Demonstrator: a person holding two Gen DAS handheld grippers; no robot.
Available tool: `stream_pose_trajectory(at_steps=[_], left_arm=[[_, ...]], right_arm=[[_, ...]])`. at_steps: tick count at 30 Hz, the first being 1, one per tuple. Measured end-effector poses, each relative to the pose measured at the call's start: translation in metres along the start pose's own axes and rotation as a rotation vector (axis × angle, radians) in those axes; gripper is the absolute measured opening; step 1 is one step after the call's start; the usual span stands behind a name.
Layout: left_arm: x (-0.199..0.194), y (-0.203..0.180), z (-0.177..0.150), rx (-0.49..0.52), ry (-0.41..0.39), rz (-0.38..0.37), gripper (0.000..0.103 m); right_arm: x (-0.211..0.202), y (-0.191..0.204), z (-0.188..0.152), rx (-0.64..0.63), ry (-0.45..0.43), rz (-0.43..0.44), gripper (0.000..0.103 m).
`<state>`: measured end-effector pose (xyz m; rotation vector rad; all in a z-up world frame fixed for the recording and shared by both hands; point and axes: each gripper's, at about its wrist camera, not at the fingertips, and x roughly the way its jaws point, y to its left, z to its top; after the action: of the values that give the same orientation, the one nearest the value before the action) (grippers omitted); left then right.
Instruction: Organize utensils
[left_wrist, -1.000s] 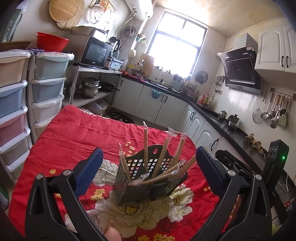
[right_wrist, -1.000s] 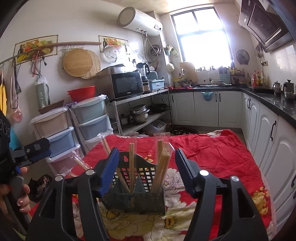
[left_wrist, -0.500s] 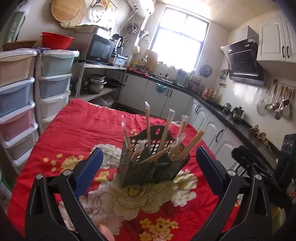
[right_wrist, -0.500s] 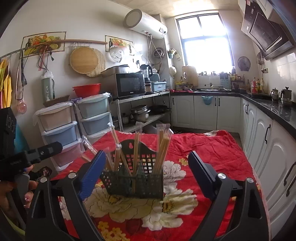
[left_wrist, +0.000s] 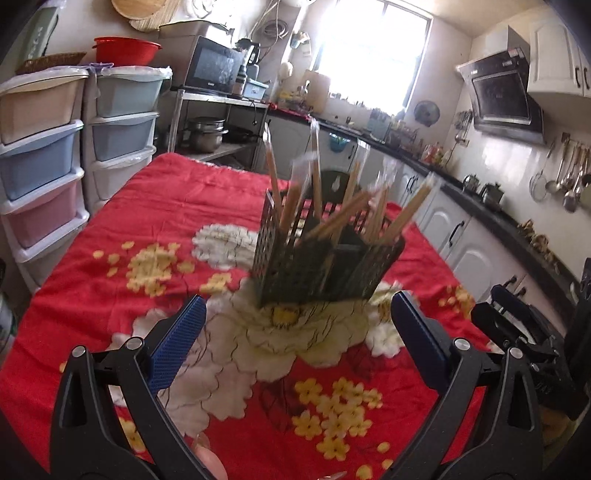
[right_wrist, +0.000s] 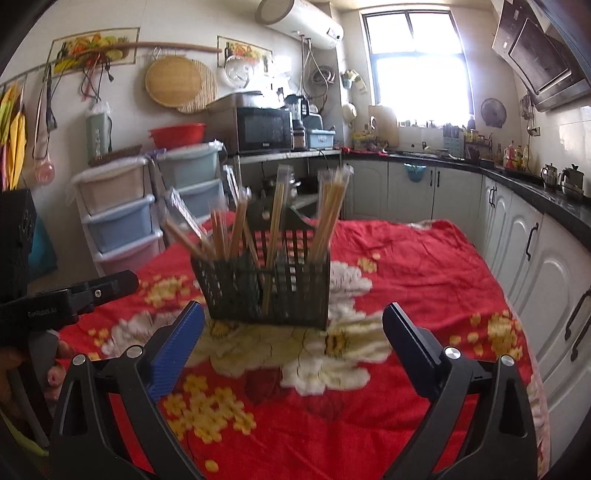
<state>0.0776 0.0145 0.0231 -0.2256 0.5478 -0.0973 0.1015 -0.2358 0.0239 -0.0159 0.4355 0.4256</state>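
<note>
A dark perforated utensil holder (left_wrist: 325, 258) stands upright on the red flowered tablecloth (left_wrist: 155, 206), with several wrapped wooden chopsticks (left_wrist: 291, 199) standing and leaning in it. It also shows in the right wrist view (right_wrist: 266, 288), with the chopsticks (right_wrist: 328, 218) sticking up. My left gripper (left_wrist: 297, 339) is open and empty, short of the holder. My right gripper (right_wrist: 291, 336) is open and empty, also short of the holder. The right gripper's body shows at the right edge of the left wrist view (left_wrist: 517, 332).
Stacked plastic drawers (left_wrist: 40, 155) stand left of the table. A shelf with a microwave (right_wrist: 258, 129) is behind it. White cabinets under a black counter (right_wrist: 535, 192) run along the right. The left gripper's body (right_wrist: 70, 299) sits at the table's left edge.
Both grippers have pulled back from the holder, which now stands farther ahead. The right gripper's fingers, close around the holder a second ago, have opened wide.
</note>
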Motion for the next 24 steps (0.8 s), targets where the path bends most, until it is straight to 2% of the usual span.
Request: stream_pose_trajectory(at_steps=[3, 10, 17, 24], left_arm=[[-0.001, -0.007, -0.016, 0.051, -0.016, 0.034, 0.092], [0.003, -0.016, -0.047, 0.07, -0.013, 0.023, 0.092], [-0.004, -0.013, -0.052, 0.058, -0.083, 0.042, 0.092], [-0.013, -0.014, -0.053, 0.065, -0.168, 0.064, 0.092]], right_arm=[[0.001, 0.001, -0.016, -0.007, 0.012, -0.009, 0.096], [0.002, -0.001, -0.035, 0.013, 0.001, -0.029, 0.096], [-0.002, -0.001, -0.045, 0.012, -0.05, -0.045, 0.096], [-0.018, -0.008, -0.048, 0.055, -0.153, -0.05, 0.096]])
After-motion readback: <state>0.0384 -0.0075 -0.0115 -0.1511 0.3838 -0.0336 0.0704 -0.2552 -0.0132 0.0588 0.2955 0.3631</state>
